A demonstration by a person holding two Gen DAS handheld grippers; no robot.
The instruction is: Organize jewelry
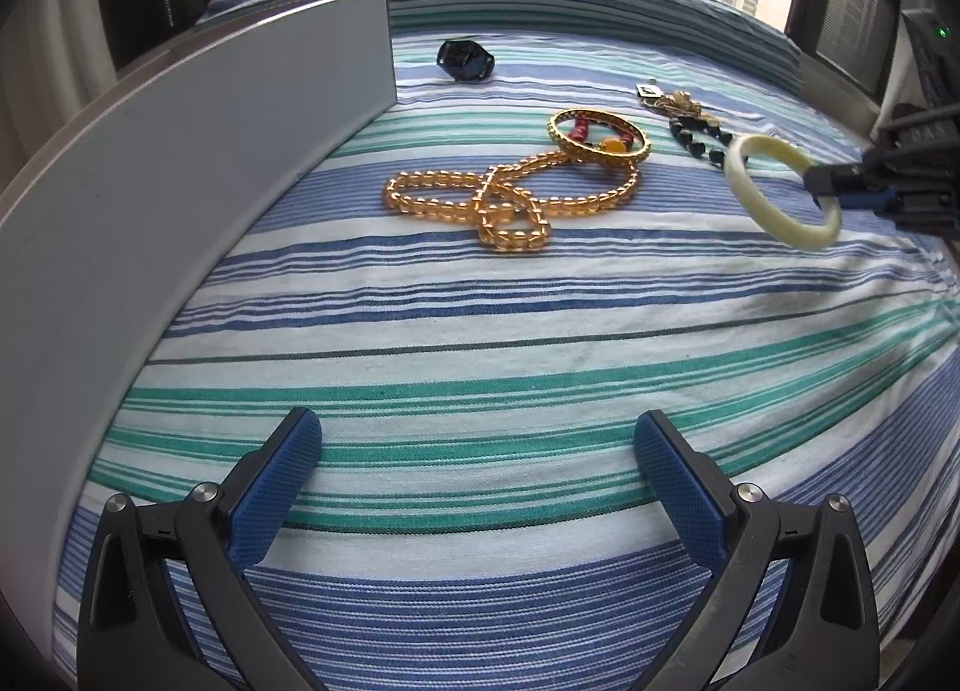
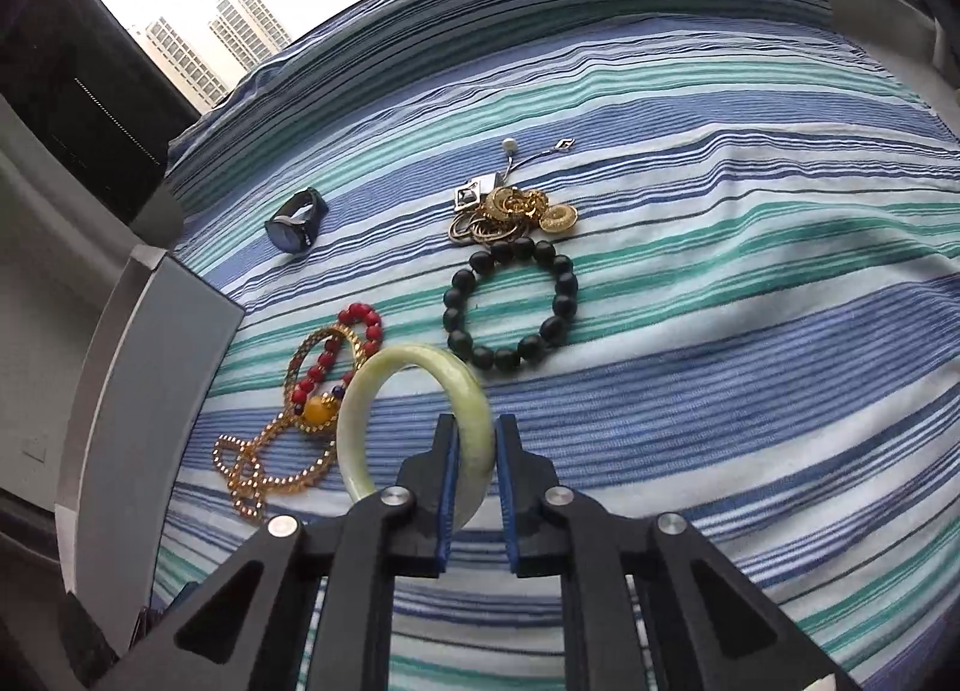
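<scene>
The right gripper [image 2: 477,439] has its two blue-padded fingers [image 2: 449,475] drawn close together on the rim of a pale green-white stone bangle [image 2: 360,409], which stands up from the jaws toward the centre-left of the right wrist view. In the left wrist view the same bangle [image 1: 741,181] hangs at the right edge of the frame, clear of the cloth, clamped at the tip of the right gripper [image 1: 825,190].

The left gripper [image 1: 477,439] sits at the bottom of its own view with its blue-padded fingers [image 1: 276,487] spread wide and nothing between them, above a blue, teal and white striped cloth [image 1: 480,331].

The remaining jewelry lies on the striped cloth [image 2: 750,331]. A long strand of amber-gold beads [image 1: 510,199] loops across the middle of the left wrist view, and a gold chain-link bangle [image 1: 597,135] lies over its upper end with a red bead bracelet carrying one yellow-orange bead [image 1: 606,137] inside it. In the right wrist view these three lie at centre-left: the strand [image 2: 270,463], the gold bangle [image 2: 324,349] and the red bracelet [image 2: 360,331]. A bracelet of round dark green-black beads [image 2: 510,301] lies at the centre of that view, touching a tangled heap of small gold pieces [image 2: 510,214] just above it. A dark wristwatch [image 2: 297,227] lies apart, to the upper left.

A flat grey panel [image 1: 180,199] fills the left side of the left wrist view.
</scene>
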